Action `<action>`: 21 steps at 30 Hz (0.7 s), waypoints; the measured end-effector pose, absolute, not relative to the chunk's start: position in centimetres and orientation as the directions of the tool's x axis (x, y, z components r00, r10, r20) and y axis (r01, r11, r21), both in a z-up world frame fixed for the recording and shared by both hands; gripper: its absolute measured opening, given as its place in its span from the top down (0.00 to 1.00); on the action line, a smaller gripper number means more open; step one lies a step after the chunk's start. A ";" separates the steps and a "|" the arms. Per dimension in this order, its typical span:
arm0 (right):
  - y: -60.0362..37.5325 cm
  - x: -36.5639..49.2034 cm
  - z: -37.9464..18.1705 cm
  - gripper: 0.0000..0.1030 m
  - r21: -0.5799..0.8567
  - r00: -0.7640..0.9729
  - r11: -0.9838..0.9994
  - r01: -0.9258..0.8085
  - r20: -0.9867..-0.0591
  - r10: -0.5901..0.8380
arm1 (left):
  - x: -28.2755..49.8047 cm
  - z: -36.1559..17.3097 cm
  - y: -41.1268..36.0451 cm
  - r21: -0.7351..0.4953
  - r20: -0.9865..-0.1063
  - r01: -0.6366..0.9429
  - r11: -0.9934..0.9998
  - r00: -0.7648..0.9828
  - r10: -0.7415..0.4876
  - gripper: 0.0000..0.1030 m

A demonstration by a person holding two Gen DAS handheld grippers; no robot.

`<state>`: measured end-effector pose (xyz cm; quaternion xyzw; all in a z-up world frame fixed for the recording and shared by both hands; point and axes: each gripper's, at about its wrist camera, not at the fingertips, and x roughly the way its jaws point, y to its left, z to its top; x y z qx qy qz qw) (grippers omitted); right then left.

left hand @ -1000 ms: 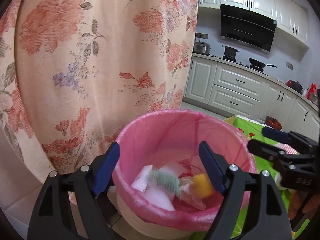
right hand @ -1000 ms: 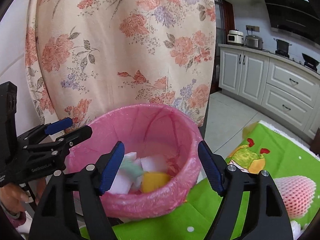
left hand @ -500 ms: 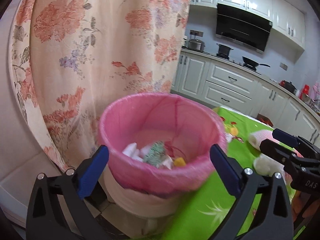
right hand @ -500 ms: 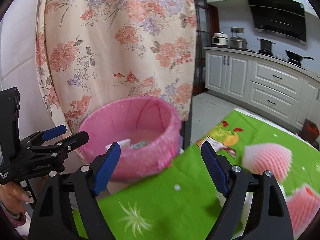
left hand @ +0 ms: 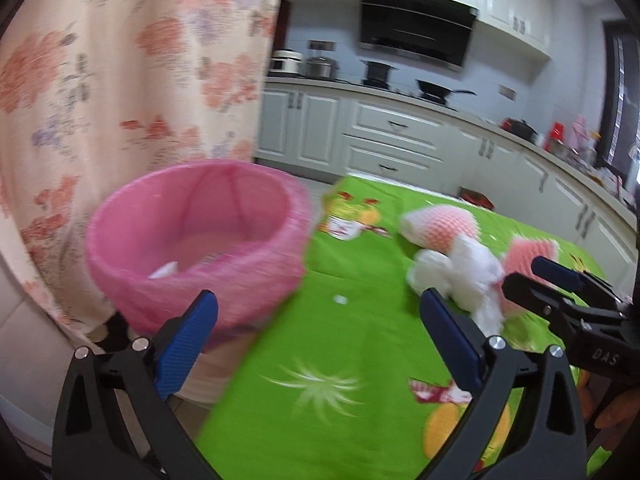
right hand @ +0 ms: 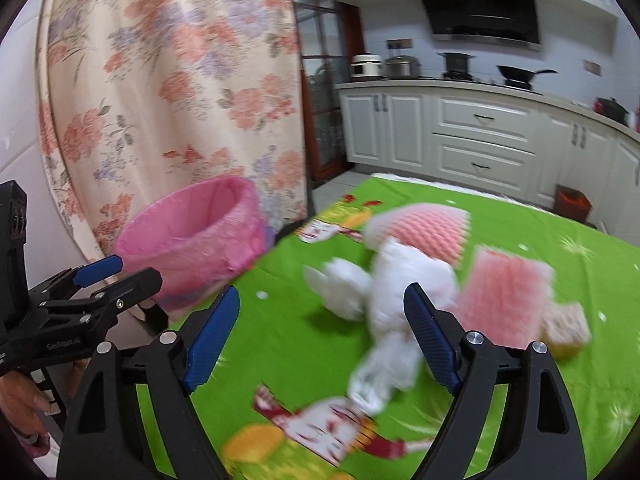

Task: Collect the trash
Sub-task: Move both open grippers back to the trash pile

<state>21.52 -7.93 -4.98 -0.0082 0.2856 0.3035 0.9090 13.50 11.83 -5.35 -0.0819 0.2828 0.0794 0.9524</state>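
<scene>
A kitchen with white cabinets lies behind a green tablecloth (right hand: 540, 380) strewn with white crumpled paper (right hand: 400, 292) and pink foam nets (right hand: 428, 228); the pink-lined bin (left hand: 192, 248) stands at the table's edge beside a floral curtain (left hand: 120, 80). We hold the left gripper (left hand: 316, 344) and right gripper (right hand: 320, 336) angled downward, jaws apart and empty, the right's having just widened. We judge that light, loose paper may slip or scatter under a hasty pinch.

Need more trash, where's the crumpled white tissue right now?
Both views show the crumpled white tissue on the green tablecloth, beside two pink foam nets.
</scene>
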 end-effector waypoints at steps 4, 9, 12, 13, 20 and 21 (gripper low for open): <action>-10.4 21.3 -5.8 0.23 0.157 0.675 0.846 -0.510 -0.536 0.506 | 13.9 -6.0 8.9 -0.093 -0.564 -0.136 0.986 0.824 0.060 0.05; -13.6 21.7 -6.7 0.23 0.165 0.704 0.883 -0.438 -0.548 0.452 | 14.6 -6.8 6.4 -0.088 -0.576 -0.081 0.993 0.817 0.015 0.05; -15.0 22.5 -7.2 0.23 0.175 0.715 0.900 -0.400 -0.554 0.426 | 15.1 -7.1 5.3 -0.091 -0.577 -0.060 0.994 0.817 -0.004 0.05; -15.3 22.7 -7.3 0.23 0.178 0.718 0.903 -0.390 -0.556 0.419 | 15.2 -7.2 5.1 -0.092 -0.576 -0.052 0.994 0.817 -0.010 0.05; -16.2 25.1 -8.4 0.23 0.184 0.715 0.917 -0.355 -0.579 0.393 | 16.5 -8.1 3.7 -0.090 -0.579 -0.031 0.995 0.815 -0.027 0.05; -16.1 25.5 -8.6 0.23 0.184 0.711 0.916 -0.355 -0.584 0.393 | 16.7 -8.2 3.7 -0.089 -0.581 -0.032 0.996 0.814 -0.026 0.05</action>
